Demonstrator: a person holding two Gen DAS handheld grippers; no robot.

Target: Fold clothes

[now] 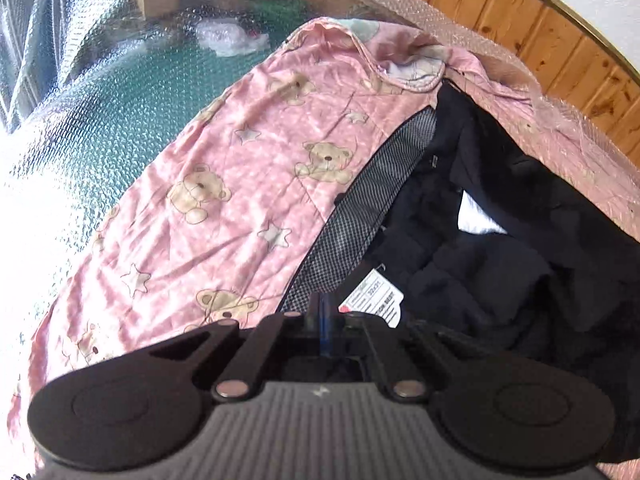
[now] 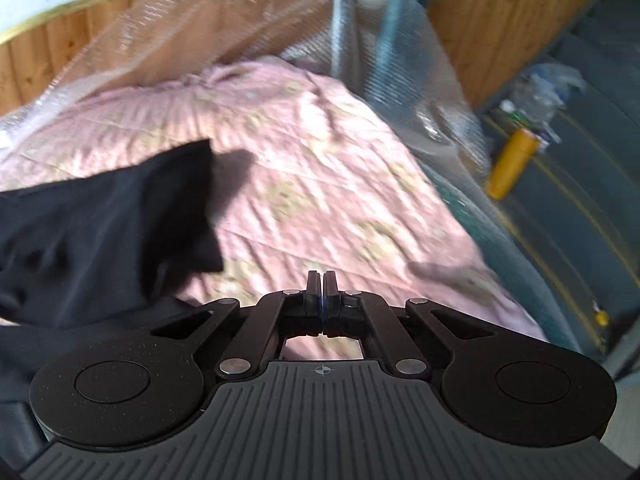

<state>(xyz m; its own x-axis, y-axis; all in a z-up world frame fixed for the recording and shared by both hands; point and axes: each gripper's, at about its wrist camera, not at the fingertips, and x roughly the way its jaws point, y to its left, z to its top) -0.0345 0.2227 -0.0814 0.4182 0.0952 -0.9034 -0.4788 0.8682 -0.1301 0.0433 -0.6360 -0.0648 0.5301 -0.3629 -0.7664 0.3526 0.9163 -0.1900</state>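
A black garment is lying bunched on a pink blanket printed with teddy bears and stars. In the left wrist view its inside is showing: a strip of grey dotted mesh lining is running along the edge next to the pink fabric, a white printed label is sitting just above the fingers, and a small white patch is peeking out among the dark folds.

The left gripper is pressing right at the garment's lined edge with its fingers drawn together; the view is not making clear whether any fabric is pinched between them. In the right wrist view the same garment is filling the left side, a corner of it standing up and throwing a shadow on the blanket. The right gripper is hovering over bare pink fabric beside the garment, its fingers clenched with nothing between them.

The blanket is spreading over a surface wrapped in bubble wrap, green showing through the plastic. Wooden wall panelling is running behind it. Off to the right in the right wrist view, a yellow bottle and some crumpled clear plastic are lying on a grey floor.
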